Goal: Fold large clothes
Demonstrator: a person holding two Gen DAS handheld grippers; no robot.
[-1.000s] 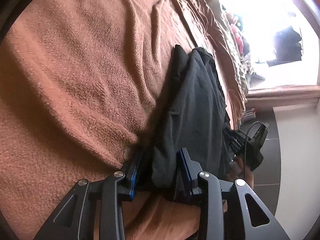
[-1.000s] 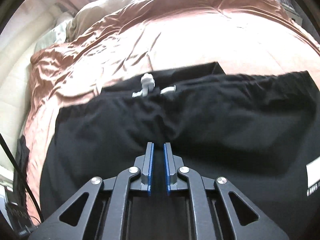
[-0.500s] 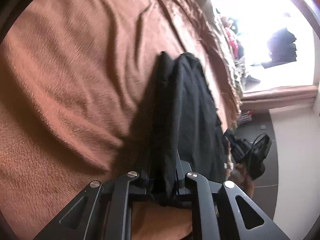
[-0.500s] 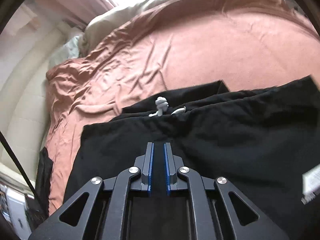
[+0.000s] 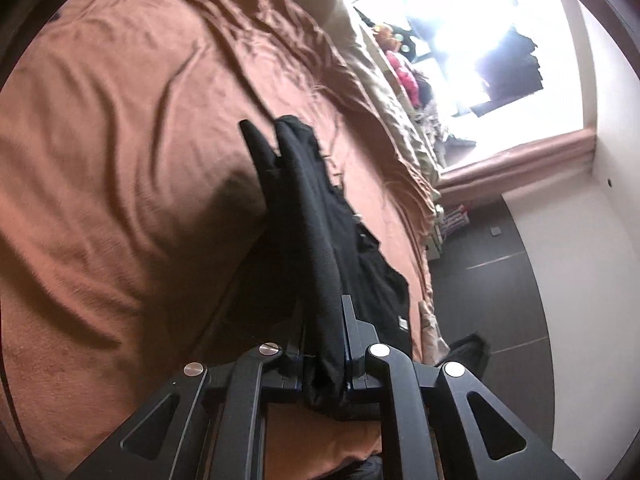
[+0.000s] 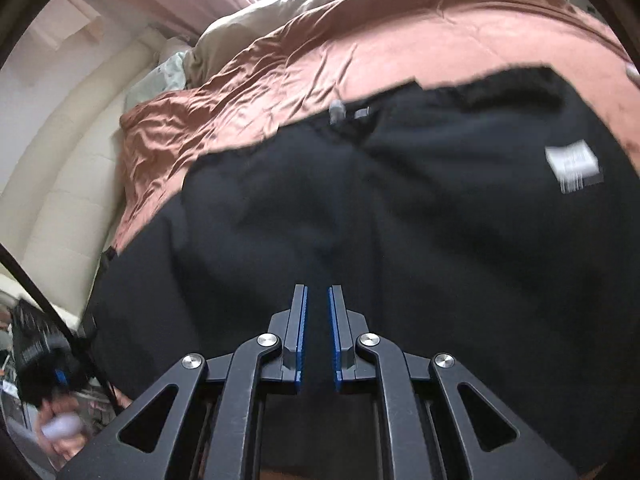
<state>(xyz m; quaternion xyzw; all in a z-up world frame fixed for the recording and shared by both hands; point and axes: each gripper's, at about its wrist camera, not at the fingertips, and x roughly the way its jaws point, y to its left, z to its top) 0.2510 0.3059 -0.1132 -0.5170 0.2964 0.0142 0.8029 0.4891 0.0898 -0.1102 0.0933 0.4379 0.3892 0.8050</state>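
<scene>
A: Black garment (image 6: 400, 220) lies across the brown bedspread (image 5: 120, 160); the left gripper (image 5: 324, 344) pinches a bunched edge.

B: And the right gripper (image 6: 318, 336)?

A: Nearly pressed together, holding nothing, so lifting could let the cloth sag unevenly.

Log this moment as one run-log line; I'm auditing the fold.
left gripper: shut on black garment | right gripper: narrow gap, grip unclear, over garment | surface: brown bedspread | fold: unfinished
</scene>
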